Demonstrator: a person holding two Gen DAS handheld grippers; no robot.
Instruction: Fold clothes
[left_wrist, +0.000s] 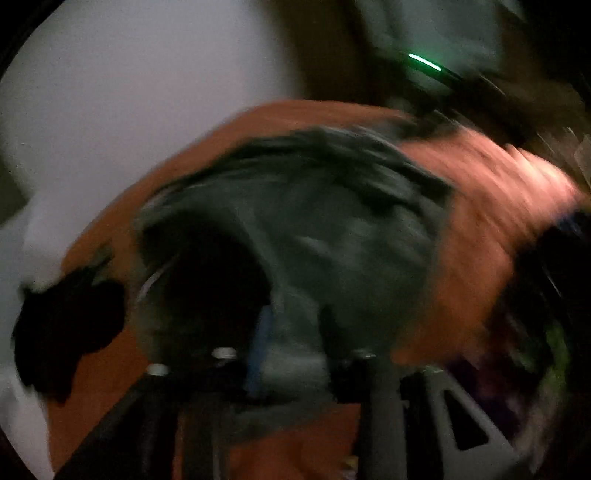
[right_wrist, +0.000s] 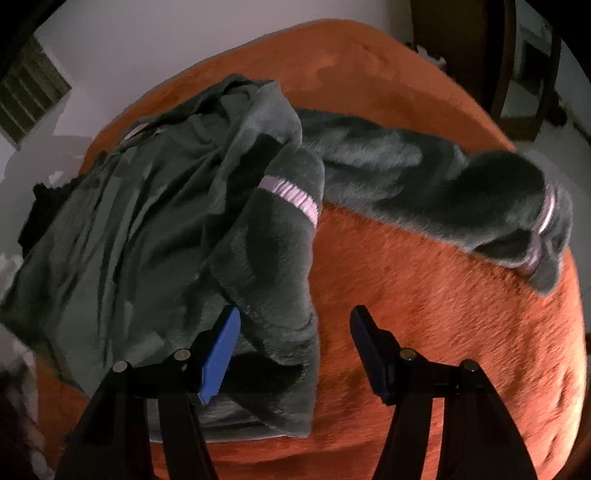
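Note:
A grey fleece garment (right_wrist: 155, 206) with pink satin cuffs (right_wrist: 291, 195) lies spread on an orange blanket (right_wrist: 443, 314). One sleeve (right_wrist: 424, 181) stretches out to the right. My right gripper (right_wrist: 295, 314) hovers open just above the near hem: its blue left pad (right_wrist: 221, 350) is at the fleece and its right finger (right_wrist: 369, 347) is over bare blanket. The left wrist view is badly blurred. There the grey garment (left_wrist: 314, 229) arches up, and cloth fills the gap of my left gripper (left_wrist: 295, 336) beside its blue pad (left_wrist: 260, 347). Whether the pads press on it is unclear.
A small black item (right_wrist: 40, 210) lies at the blanket's left edge, also black item (left_wrist: 66, 325). Pale floor (right_wrist: 110, 44) surrounds the bed. A dark wooden frame (right_wrist: 517, 74) stands at the back right and a vent (right_wrist: 29, 96) at the left. A green light (left_wrist: 424, 61) glows far off.

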